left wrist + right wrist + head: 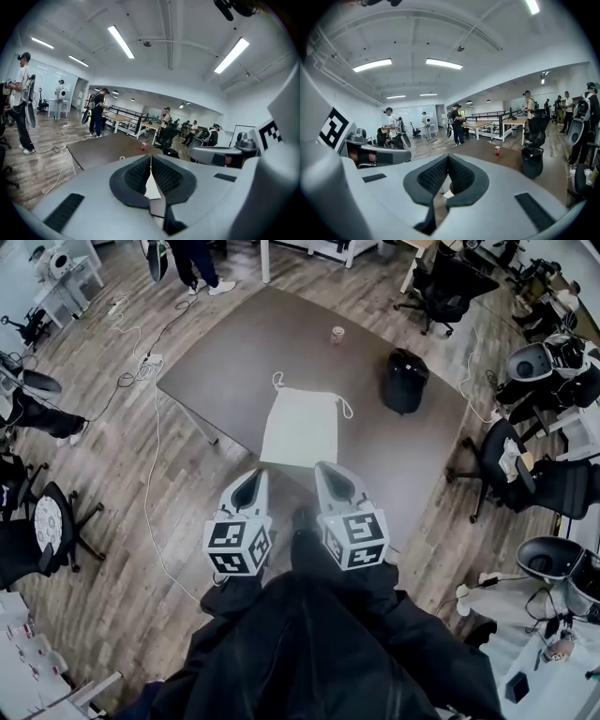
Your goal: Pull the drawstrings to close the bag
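A white drawstring bag (300,427) lies flat on the dark table (225,352), its mouth at the far end. One cord loop (277,379) shows at the bag's far left corner and another (345,409) at its right. My left gripper (251,476) and right gripper (328,470) hover side by side just short of the bag's near edge, touching nothing. Both are shut and empty. In the left gripper view the pads (140,176) meet at the tips (151,157). The right gripper view shows its jaws (448,157) pressed together too.
A black bag (405,381) stands on the table right of the white one, and a small can (337,334) sits farther back. Office chairs (525,479) crowd the right side. Cables (150,427) run over the floor at left. People stand behind the table.
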`<state>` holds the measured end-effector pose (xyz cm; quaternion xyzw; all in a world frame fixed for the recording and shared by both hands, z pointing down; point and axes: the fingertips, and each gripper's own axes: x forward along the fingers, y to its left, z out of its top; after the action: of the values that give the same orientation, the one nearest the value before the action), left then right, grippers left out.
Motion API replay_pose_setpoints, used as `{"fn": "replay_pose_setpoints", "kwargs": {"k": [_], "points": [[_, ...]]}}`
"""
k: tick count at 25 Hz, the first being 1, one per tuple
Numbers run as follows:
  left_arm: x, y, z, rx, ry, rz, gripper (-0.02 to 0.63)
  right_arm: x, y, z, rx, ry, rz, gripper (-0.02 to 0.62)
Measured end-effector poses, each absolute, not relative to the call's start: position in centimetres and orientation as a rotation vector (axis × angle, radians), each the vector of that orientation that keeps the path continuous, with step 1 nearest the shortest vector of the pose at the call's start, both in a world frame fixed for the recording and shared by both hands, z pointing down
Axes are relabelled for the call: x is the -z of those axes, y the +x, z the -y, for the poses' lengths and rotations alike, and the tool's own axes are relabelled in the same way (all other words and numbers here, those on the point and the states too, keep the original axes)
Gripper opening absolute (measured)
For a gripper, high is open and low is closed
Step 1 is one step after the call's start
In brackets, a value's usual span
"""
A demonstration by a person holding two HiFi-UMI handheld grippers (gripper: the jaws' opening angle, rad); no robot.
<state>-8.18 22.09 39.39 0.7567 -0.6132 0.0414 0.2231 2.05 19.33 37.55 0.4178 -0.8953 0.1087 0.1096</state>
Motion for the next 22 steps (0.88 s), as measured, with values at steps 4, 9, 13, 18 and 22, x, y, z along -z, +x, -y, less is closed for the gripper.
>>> {"fn": "replay_pose_setpoints", "kwargs": {"k": [4,9,13,18,22], "points": [[-40.1,-9.1,-14.9,-0.147,2.058,1.693,0.038,-38.3,2.8,-11.8,-0.363,1.256,2.599,0.021],[-41.7,-9.0,-6.9,-0.21,2.031,1.665,0.038,-39.5,4.1,-3.8,-0.438,1.286,2.561,0.021],[-43.9,-8.7,-2.8,-0.263,2.003,1.642,0.038,-41.3,5.0,0.1,-0.485,1.292,2.53,0.021],[-47.4,-8.7,0.0,-0.326,1.947,1.604,0.038,-43.7,6.0,2.9,-0.536,1.296,2.479,0.021],[-49.4,-9.3,1.5,-0.376,1.91,1.589,0.038,-45.3,6.6,4.7,-0.569,1.308,2.434,0.021]]}}
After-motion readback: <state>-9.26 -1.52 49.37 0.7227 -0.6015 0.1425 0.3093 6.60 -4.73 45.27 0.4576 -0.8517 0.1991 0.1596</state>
